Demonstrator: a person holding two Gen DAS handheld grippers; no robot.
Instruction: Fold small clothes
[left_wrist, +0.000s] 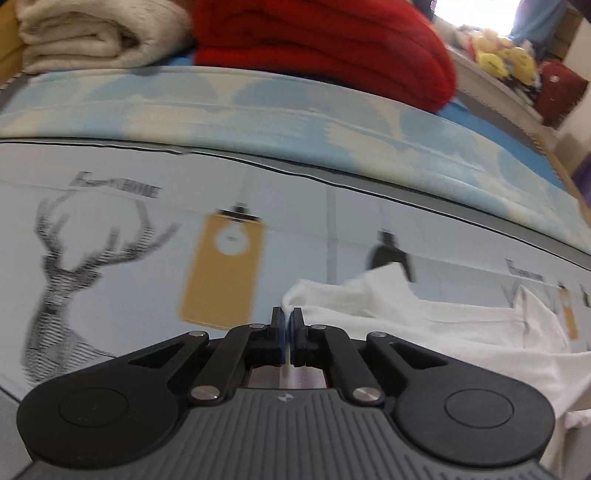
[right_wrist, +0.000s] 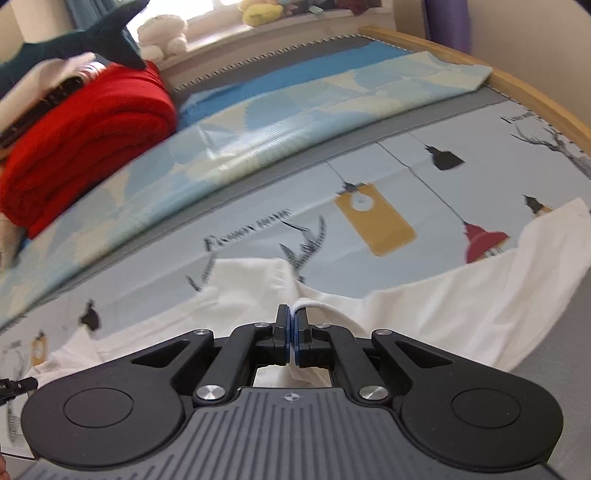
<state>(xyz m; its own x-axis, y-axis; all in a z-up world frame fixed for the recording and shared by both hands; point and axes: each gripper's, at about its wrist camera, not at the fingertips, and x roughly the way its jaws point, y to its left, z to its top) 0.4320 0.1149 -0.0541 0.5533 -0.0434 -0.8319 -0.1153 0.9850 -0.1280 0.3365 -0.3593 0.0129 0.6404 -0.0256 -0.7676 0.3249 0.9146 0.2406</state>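
A white garment (left_wrist: 424, 325) lies on a pale blue printed sheet (left_wrist: 129, 258) with deer and lamp pictures. My left gripper (left_wrist: 287, 314) is shut on a corner of the garment at its left end, low over the sheet. In the right wrist view the same white garment (right_wrist: 424, 295) spreads across the sheet (right_wrist: 369, 173). My right gripper (right_wrist: 291, 314) is shut on a fold of its edge, and cloth passes between the fingers. The view is motion-blurred.
A folded red blanket (left_wrist: 325, 48) and a cream blanket (left_wrist: 85, 37) sit behind a blue patterned mat (left_wrist: 258, 114). The red blanket also shows in the right wrist view (right_wrist: 85, 136), with a dark plush toy (right_wrist: 88, 37) on top. A wooden bed rail (right_wrist: 517, 88) runs at right.
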